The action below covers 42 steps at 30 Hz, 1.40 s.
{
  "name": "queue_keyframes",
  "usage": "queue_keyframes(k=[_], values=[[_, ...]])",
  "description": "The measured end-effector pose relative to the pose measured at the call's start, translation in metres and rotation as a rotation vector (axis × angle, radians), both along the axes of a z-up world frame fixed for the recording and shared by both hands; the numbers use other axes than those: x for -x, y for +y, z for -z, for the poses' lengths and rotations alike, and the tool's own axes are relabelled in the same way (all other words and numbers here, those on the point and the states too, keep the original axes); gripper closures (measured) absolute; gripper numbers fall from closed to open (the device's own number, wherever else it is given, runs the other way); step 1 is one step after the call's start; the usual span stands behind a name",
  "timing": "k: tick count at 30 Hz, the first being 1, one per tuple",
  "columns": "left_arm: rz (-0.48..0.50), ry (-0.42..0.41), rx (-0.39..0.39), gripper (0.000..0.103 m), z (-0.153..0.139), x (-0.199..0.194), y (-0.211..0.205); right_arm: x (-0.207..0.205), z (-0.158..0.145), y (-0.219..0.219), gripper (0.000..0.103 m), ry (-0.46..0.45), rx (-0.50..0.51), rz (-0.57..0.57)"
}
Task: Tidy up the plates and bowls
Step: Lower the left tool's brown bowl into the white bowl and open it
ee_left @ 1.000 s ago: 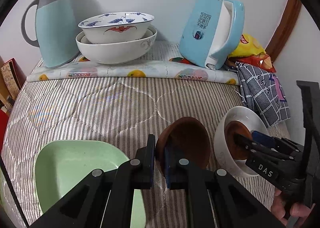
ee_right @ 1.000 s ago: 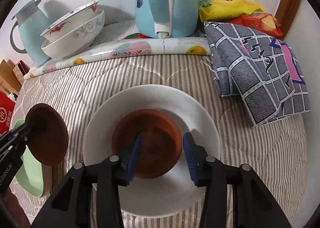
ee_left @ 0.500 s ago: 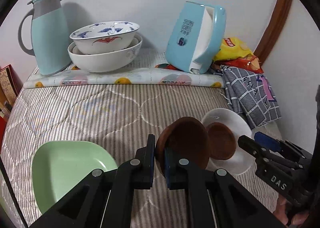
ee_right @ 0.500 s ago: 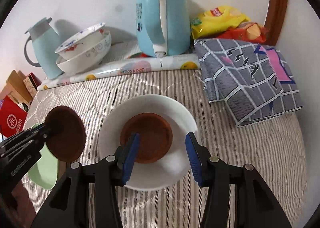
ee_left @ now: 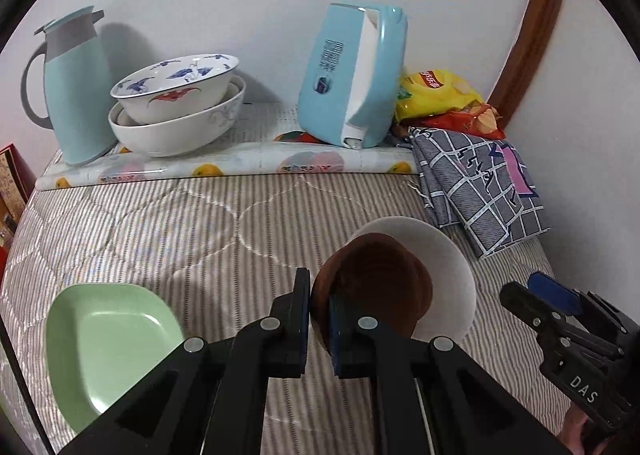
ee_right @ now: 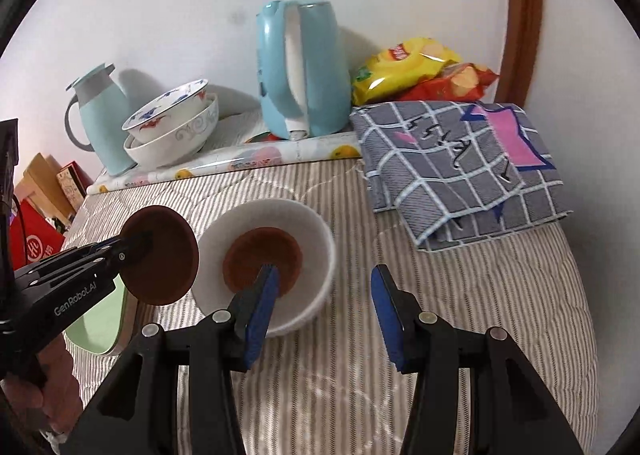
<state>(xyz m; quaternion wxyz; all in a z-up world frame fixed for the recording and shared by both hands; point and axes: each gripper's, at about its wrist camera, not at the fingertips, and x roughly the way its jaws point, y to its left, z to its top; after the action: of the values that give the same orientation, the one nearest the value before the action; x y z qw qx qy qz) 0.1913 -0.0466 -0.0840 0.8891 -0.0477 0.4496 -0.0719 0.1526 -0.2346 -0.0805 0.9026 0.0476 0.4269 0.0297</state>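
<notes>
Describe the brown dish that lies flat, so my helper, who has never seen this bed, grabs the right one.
On the striped quilt, in front of the blue kettle, sits a white plate. The flat brown dish lies in its middle. Its twin, the second brown dish, is held on edge in the left gripper.

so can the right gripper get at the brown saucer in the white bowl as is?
Probably yes. The right gripper is open just above the white bowl, with nothing over the brown saucer inside. The left gripper, holding the other brown dish, sits off to the side.
</notes>
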Motion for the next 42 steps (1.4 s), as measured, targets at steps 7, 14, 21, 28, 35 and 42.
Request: queue_keyframes(k=[7,14,21,28,35,42], values=[[0.023,0.014,-0.005,0.095,0.007,-0.009,-0.023,0.006,0.007,-0.025,0.055,0.0,-0.012,0.033],[0.033,0.039,-0.017,0.095,0.018,-0.021,-0.042,0.01,0.015,-0.042,0.055,0.004,-0.024,0.058],[0.025,0.073,0.004,0.094,0.031,-0.032,-0.048,0.016,0.024,-0.053,0.055,0.021,-0.016,0.061],[0.029,0.084,0.033,0.094,0.037,-0.038,-0.049,0.015,0.026,-0.055,0.055,0.021,-0.025,0.058],[0.022,0.108,0.074,0.094,0.043,-0.042,-0.043,0.015,0.027,-0.049,0.055,0.021,-0.017,0.042],[0.03,0.111,0.091,0.092,0.043,-0.042,-0.041,0.014,0.033,-0.044,0.055,0.047,-0.015,0.035]])
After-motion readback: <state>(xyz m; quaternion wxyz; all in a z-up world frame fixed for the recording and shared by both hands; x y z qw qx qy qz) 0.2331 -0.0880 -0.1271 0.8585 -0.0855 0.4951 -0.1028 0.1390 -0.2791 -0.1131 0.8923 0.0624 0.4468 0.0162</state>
